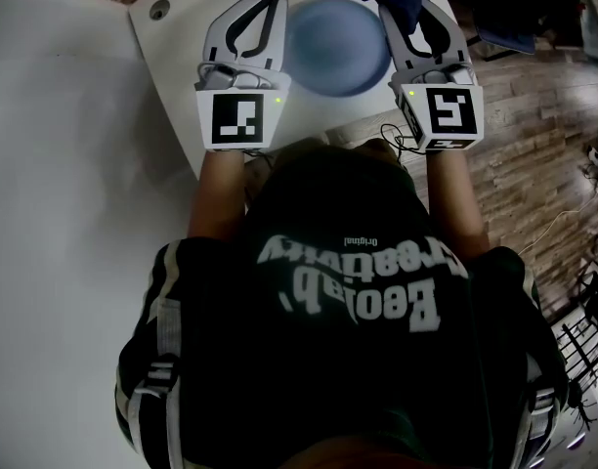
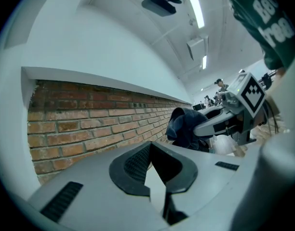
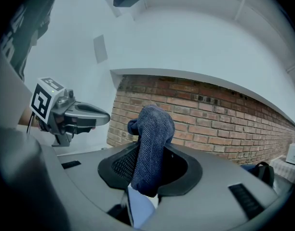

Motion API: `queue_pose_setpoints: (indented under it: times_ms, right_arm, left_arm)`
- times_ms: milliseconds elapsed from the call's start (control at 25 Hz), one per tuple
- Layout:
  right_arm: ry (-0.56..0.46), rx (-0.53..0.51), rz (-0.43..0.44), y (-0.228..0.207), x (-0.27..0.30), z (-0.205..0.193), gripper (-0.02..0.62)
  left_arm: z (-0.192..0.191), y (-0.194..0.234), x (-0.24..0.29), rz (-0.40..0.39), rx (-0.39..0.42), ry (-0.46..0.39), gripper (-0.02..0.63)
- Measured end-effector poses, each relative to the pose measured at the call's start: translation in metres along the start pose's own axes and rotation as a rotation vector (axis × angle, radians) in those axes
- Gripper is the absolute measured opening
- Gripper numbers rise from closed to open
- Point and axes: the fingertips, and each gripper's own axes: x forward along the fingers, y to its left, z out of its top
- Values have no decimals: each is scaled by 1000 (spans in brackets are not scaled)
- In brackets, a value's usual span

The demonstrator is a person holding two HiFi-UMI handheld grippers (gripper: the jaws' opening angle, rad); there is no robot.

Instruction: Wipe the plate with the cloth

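Blue plate (image 1: 338, 47) on white table (image 1: 177, 71); right gripper (image 3: 148, 154) pinches the dark cloth (image 3: 154, 126)

So the worktop (image 1: 177, 62) is plain white with rounded corners, up around 12 o'clock in the head view. There's a small round hole (image 1: 159, 9) in its 10 o'clock corner. The only thing sitting flat on it is a light blue plate (image 1: 338, 47), right in the middle. A thin dark cable (image 1: 389, 130) loops at the near edge, roughly 5 o'clock from the plate. Wood-plank floor (image 1: 533, 115) shows off at 3 o'clock.
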Motion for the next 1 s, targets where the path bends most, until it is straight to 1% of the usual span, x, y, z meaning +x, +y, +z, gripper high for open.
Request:
queue_pose_setpoints:
  times_ms: [240, 480, 720, 1000]
  right_arm:
    - [-2, -6, 27, 11, -1, 9, 103]
    - [4, -2, 61, 4, -1, 6, 103]
    - [6, 6, 130, 21, 29, -1, 103]
    - [-15, 25, 224, 12, 59, -3, 103]
  left_arm:
    - [9, 3, -4, 3, 16, -1, 2]
    - [9, -3, -1, 22, 11, 21, 2]
    - [-12, 20, -8, 74, -6, 59, 2]
    - [-14, 28, 5, 142, 11, 114, 2]
